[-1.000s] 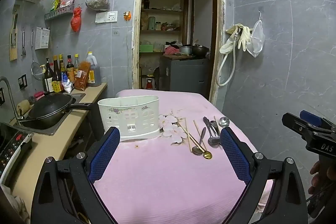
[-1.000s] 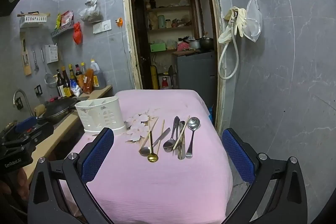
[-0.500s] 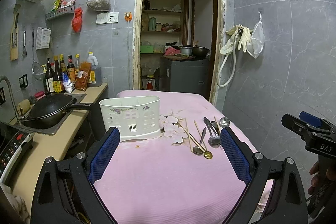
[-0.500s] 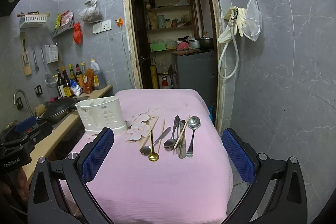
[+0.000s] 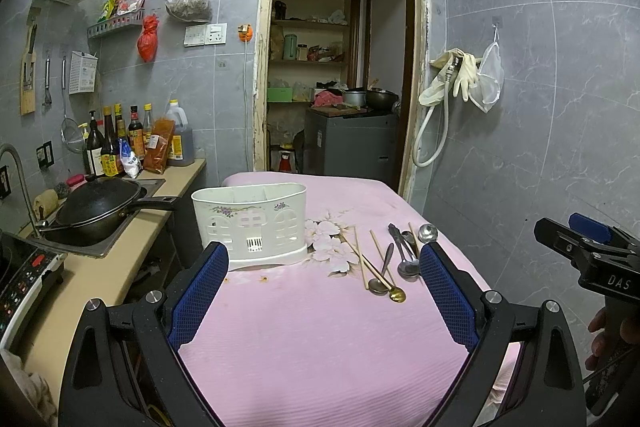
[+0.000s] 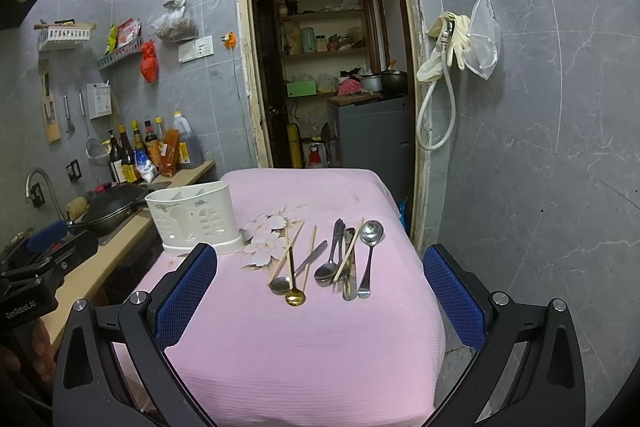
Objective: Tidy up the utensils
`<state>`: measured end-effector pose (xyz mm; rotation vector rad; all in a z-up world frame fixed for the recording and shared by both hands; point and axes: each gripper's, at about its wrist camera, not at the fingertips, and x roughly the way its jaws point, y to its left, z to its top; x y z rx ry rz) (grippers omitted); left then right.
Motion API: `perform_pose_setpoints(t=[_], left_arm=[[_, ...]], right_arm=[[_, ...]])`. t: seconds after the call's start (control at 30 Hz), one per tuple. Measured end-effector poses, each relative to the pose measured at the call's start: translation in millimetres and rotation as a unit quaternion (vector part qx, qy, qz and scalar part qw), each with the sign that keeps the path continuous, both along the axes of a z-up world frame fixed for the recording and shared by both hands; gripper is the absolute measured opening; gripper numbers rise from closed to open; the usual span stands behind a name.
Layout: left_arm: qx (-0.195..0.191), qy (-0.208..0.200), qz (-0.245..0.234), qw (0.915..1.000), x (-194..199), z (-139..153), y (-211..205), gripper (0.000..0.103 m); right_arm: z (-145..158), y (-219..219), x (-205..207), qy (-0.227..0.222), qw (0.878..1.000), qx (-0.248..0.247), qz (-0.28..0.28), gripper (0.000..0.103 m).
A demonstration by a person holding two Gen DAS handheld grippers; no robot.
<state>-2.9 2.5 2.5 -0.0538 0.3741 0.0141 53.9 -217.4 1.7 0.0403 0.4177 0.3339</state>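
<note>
Lying ahead of wide-spread jaws, utensils (image 6: 326,263), holder (image 5: 250,223) beside

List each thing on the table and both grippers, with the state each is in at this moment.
Left gripper: open, holding nothing, above the table.
Right gripper: open, holding nothing.
Utensil holder: upright, looks empty.
Gold spoon: lying flat, bowl toward the camera.
Silver spoons: lying flat, partly overlapping.
Chopsticks: lying loose among the spoons.
Tablecloth: spread flat over the table.
</note>
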Motion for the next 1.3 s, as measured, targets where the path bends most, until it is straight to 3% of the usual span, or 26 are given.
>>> perform_pose_setpoints(t=[1.3], left_arm=[[-0.002, 0.004, -0.011, 0.9999, 10.2, -5.7, 2.0, 0.094]], right_arm=[[-4.9, 5.4, 4.3, 0.009, 1.000, 0.000, -0.004, 0.103]])
